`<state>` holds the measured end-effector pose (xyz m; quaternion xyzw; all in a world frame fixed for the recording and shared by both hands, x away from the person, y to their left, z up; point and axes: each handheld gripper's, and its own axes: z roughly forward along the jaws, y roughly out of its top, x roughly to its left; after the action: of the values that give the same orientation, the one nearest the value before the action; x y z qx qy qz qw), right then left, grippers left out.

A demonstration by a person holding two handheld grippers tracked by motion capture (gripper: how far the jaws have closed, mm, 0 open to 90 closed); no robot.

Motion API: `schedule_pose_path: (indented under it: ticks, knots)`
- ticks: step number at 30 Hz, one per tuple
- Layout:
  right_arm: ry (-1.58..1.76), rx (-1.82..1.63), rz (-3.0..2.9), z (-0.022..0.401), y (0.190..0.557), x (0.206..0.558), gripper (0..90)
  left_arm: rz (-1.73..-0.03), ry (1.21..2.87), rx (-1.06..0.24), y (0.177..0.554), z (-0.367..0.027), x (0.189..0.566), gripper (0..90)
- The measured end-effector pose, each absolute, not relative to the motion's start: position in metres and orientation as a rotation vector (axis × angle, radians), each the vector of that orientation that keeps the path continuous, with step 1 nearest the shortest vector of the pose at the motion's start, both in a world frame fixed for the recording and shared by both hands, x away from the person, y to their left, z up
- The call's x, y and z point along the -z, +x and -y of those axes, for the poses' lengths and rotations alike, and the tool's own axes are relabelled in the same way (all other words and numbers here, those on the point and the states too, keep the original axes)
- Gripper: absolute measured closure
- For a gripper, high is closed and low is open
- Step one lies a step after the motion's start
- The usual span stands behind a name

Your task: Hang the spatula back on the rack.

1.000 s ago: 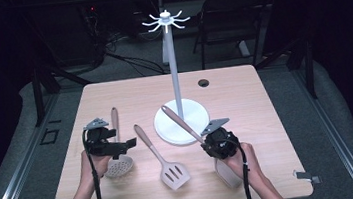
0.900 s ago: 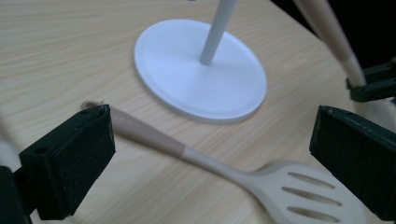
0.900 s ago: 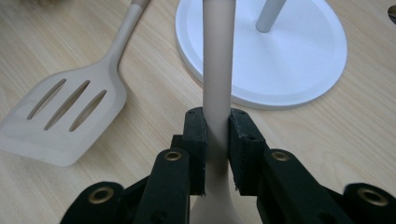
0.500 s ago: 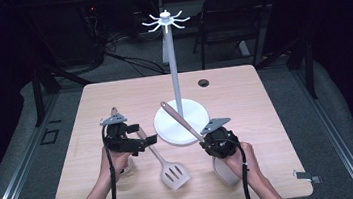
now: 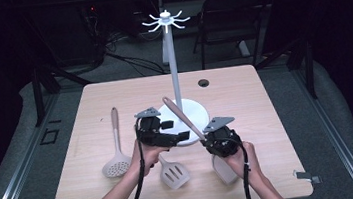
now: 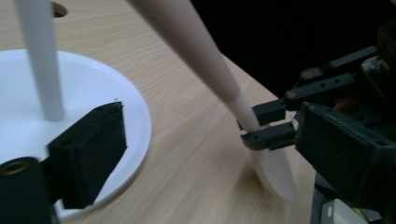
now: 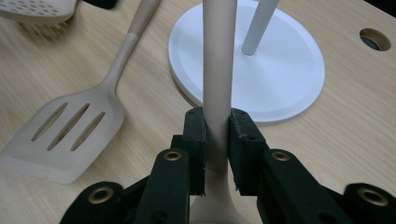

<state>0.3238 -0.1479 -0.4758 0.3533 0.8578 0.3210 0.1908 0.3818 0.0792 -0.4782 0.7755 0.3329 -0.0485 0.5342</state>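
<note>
My right gripper [image 5: 205,139] [image 7: 217,126] is shut on the neck of a tan-handled spatula [image 5: 182,118] [image 7: 217,60]. The spatula's handle slants up and left over the white stand's base [image 5: 193,108], and its pale head [image 5: 223,170] rests near the table. My left gripper [image 5: 175,131] [image 6: 212,154] stands just left of that handle with its jaws apart. They have just been closing a little, and the spatula [image 6: 205,60] lies ahead of the gap, untouched by the pads. The right gripper's fingers [image 6: 268,123] show there too. A slotted turner [image 5: 174,172] [image 7: 70,135] lies under the left hand.
A tall white hook stand [image 5: 171,55] rises from the round base [image 7: 285,70] at the table's middle. A perforated skimmer [image 5: 116,161] lies at the left. A cable hole [image 5: 204,83] sits near the table's far edge. A dark chair [image 5: 235,17] stands behind the table.
My left gripper has swung right, from above the skimmer to beside the held spatula's handle at the stand's base. The skimmer now lies uncovered. The right gripper has kept still.
</note>
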Motion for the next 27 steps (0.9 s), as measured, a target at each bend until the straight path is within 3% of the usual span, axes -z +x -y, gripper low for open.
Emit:
schedule_pose_path:
  ticks: [2,9,12,16,27]
  knots:
    - [1.002,-0.917,-2.395,0.148,0.323,0.476,78.6,-0.792,1.836,0.143,0.383,-0.070,0.478,15.9]
    - [1.003,-0.932,-2.377,0.150,0.323,0.475,78.5,-0.804,1.807,0.126,0.383,-0.050,0.475,46.9]
    - [1.002,-0.930,-2.371,0.151,0.323,0.475,78.5,-0.803,1.798,0.114,0.384,-0.047,0.475,52.5]
    - [1.039,-0.947,-2.330,0.156,0.324,0.473,78.5,-0.791,1.790,0.092,0.383,-0.042,0.475,66.9]
    - [1.056,-1.017,-2.230,0.164,0.322,0.468,78.0,-0.694,1.763,0.076,0.378,-0.027,0.453,76.8]
